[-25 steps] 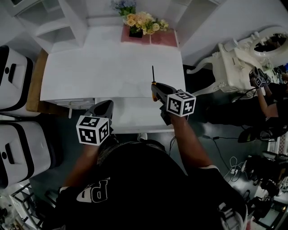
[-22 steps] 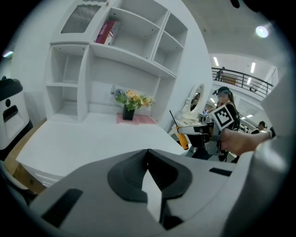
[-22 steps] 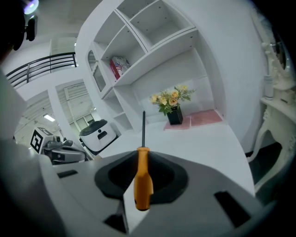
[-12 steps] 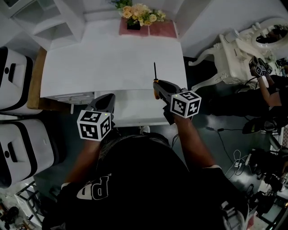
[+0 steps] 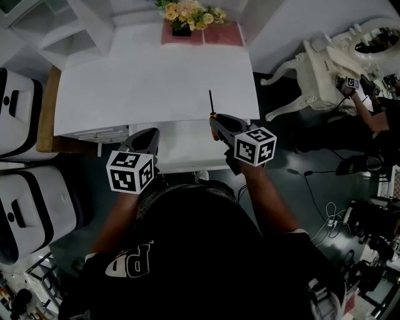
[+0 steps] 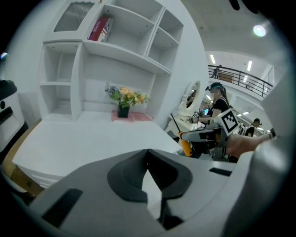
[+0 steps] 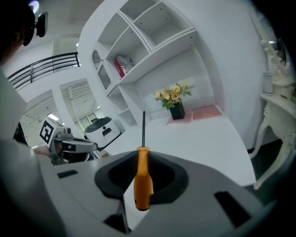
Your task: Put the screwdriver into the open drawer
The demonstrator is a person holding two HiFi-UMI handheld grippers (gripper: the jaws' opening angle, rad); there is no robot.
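Observation:
A screwdriver (image 7: 142,181) with an orange handle and a thin black shaft (image 5: 210,100) is clamped in my right gripper (image 7: 142,156), shaft pointing away over the white desk (image 5: 156,81). In the head view that gripper (image 5: 216,120) hovers at the desk's front edge, right of centre. My left gripper (image 5: 149,136) hangs at the front edge further left, jaws together with nothing in them (image 6: 148,155). Just left of it the drawer (image 5: 94,134) stands pulled out a little from the desk front. The left gripper view shows the right gripper (image 6: 203,135) and the orange handle (image 6: 186,147).
A flower pot (image 5: 187,12) on a pink mat (image 5: 203,32) sits at the desk's far edge, below white shelves (image 6: 115,51). White cases (image 5: 19,112) stand left of the desk, an ornate white table (image 5: 325,56) to its right. Another person (image 5: 369,112) works beyond it.
My right gripper has drifted a little to the left along the desk's front edge with the screwdriver still in it. The left gripper has stayed where it was.

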